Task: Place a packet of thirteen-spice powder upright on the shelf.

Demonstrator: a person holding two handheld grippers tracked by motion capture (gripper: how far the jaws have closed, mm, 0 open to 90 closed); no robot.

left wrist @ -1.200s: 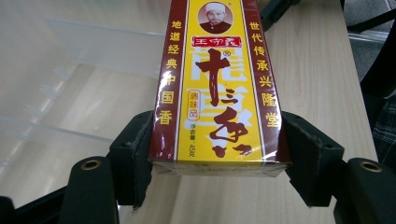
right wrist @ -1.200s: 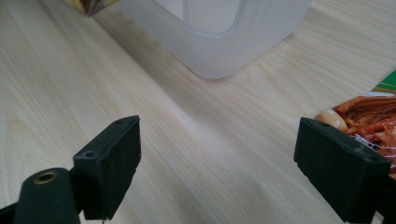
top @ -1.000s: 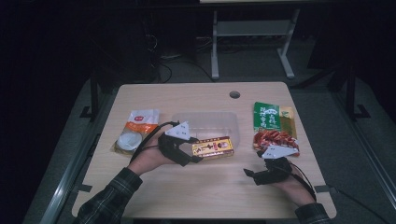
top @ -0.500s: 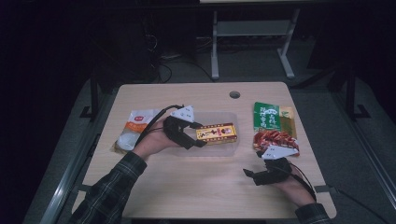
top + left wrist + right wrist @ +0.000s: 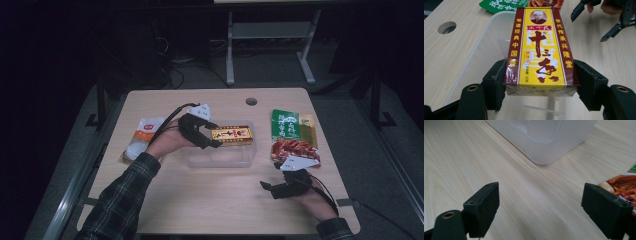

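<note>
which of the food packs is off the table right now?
The yellow-and-maroon box, clamped between the left gripper jaws over the clear plastic bin. The white-orange pouch, green packet and red packet all lie flat on the table.

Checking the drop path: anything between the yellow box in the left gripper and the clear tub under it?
Nothing visible. The left gripper holds the yellow box right above the open clear tub; the part of the tub visible below looks empty.
</note>
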